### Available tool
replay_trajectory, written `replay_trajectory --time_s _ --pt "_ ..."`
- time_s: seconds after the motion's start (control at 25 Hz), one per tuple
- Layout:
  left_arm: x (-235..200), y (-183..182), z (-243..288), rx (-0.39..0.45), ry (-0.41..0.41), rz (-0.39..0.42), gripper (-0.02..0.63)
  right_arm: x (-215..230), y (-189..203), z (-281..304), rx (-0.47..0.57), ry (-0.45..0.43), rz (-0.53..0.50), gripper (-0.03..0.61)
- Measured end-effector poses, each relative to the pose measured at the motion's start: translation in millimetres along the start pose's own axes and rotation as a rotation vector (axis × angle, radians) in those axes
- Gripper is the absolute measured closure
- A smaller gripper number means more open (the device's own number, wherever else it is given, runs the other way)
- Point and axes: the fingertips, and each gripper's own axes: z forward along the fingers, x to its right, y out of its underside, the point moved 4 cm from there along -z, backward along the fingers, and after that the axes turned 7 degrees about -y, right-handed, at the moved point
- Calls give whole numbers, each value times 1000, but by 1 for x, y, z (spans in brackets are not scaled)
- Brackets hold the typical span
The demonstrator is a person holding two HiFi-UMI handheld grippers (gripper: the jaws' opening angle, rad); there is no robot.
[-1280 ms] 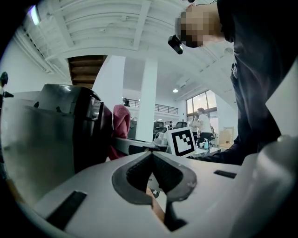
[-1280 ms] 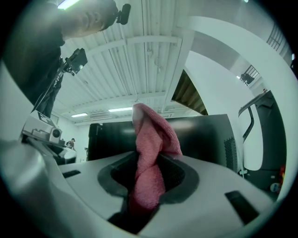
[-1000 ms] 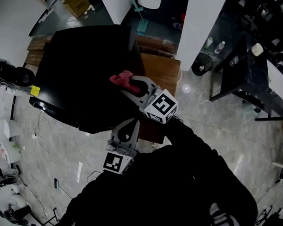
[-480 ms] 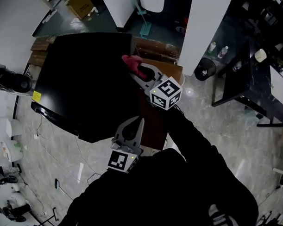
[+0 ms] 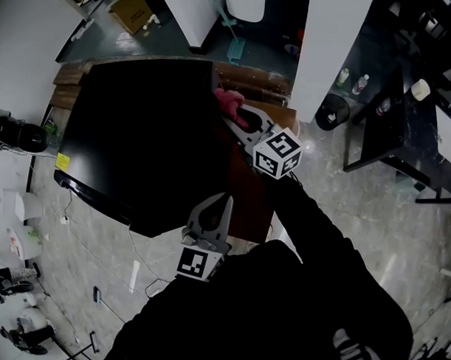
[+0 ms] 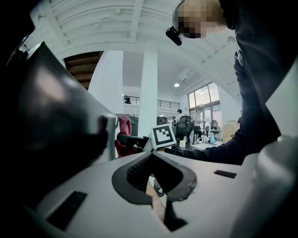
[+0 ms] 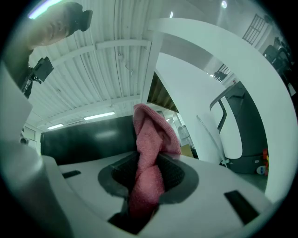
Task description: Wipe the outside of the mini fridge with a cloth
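The black mini fridge (image 5: 139,128) stands on a low wooden tabletop (image 5: 255,79), its flat dark top filling the middle of the head view. The right gripper (image 5: 241,115) reaches out over the fridge's right side, and its fingers (image 7: 116,173) are clamped on a pink cloth (image 5: 229,101). The cloth runs down between the two pads and bunches out in a soft fold beyond the fingertips. That fold sits at the right edge of the fridge top, near its far corner, though I cannot tell whether it presses on the surface. In the right gripper view the glossy black fridge wall (image 7: 84,139) lies just past the fingers and to their left, with the cloth (image 7: 149,135) rising in front of it. The gripper's marker cube (image 5: 277,154) sits behind the fingers, toward the person's dark sleeve (image 5: 319,238). The left gripper (image 5: 225,201) hangs lower and nearer the person, its fingers (image 6: 135,173) pressed together with nothing between them, pointing up toward the near right corner of the fridge. In the left gripper view the fridge's dark bulk (image 6: 46,130) looms to the left of those fingers, and the cloth (image 6: 123,137) shows beyond their tips. A pale marbled floor (image 5: 83,230) spreads around the fridge, and a white pillar (image 5: 326,39) stands beyond the right fingers.
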Motion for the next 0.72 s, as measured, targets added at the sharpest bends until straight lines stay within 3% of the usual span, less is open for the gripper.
replay_trajectory --time_s 0.12,0.32,0.72 --pt "3 17 -6 -39 30 -7 609 -17 25 -23 -42 -17 41 457" --pt "5 60 -16 -126 80 -56 609 -49 99 -52 -159 -31 134 457" --pt "-19 123 -48 -222 46 -110 609 -87 188 -74 -127 57 450 457"
